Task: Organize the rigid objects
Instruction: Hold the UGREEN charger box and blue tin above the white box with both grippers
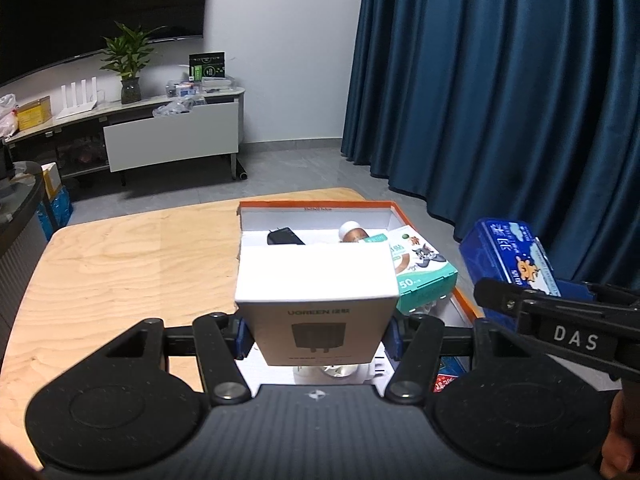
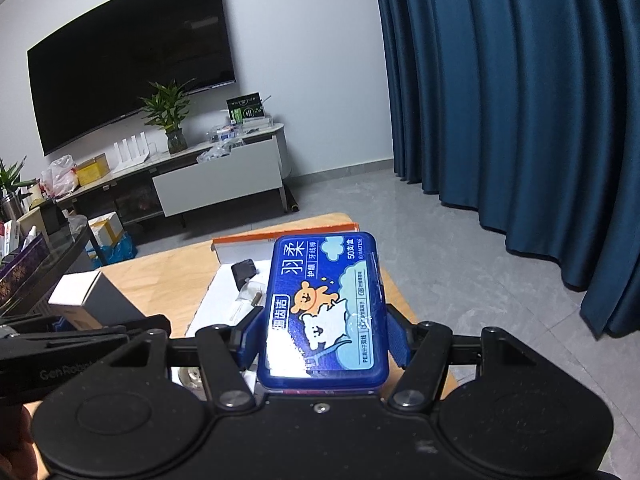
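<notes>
**Two boxes in hand, storage box partly filled**

Partway through, by the look of things. Already lying inside the orange-rimmed storage box (image 1: 466,300) on the table (image 1: 120,272): a black charger (image 1: 285,237) toward the far wall, a white-capped bottle (image 1: 354,233) just beside it, and a green cartoon-printed carton (image 1: 420,264) leaning against the right-hand wall. More small items on the near floor of that box, too hidden to name.

Not yet put down: a white charger box (image 1: 316,304), pinched at its sides between the blue pads of the left hand-held gripper (image 1: 318,338), held above the near end of the storage box. Likewise a blue floss-pick case (image 2: 326,308), clamped flat and face-up by the right hand-held gripper (image 2: 324,346), hanging above the right-hand side of the storage box and clear of the carton inside.

Left to do, judging from this: lowering both held pieces into free room in the storage box and letting go. Free floor looks scarce near the carton, so some stacking or careful fitting probably needed. Nothing else loose visible on the table beside the storage box.
</notes>
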Demonstrator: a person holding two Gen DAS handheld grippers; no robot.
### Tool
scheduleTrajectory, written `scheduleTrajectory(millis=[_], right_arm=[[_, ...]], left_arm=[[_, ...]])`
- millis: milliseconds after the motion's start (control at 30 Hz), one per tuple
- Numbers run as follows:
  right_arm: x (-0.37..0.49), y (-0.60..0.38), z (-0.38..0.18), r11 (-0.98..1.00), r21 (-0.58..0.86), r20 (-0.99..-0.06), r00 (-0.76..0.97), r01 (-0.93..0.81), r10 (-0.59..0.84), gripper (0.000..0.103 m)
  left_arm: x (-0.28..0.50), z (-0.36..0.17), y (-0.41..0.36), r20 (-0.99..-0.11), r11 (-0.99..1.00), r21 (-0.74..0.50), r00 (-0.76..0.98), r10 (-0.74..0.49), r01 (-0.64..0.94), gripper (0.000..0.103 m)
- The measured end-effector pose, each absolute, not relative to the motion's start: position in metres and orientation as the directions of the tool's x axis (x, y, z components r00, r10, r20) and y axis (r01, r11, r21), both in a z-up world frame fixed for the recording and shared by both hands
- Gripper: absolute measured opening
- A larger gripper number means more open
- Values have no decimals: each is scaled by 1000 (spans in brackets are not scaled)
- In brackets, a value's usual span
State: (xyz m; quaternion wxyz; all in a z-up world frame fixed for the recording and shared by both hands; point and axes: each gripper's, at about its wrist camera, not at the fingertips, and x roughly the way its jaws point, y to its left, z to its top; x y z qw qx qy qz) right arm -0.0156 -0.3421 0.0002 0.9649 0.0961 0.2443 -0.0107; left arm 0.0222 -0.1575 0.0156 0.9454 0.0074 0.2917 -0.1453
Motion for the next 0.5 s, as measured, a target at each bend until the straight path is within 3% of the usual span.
scheduleTrajectory(millis=[500], right_arm=[[4,-347,-5,981,189,-490,870,42,57,74]], left_arm=[[33,9,-158,-582,954,-78,764,-279,289,60]])
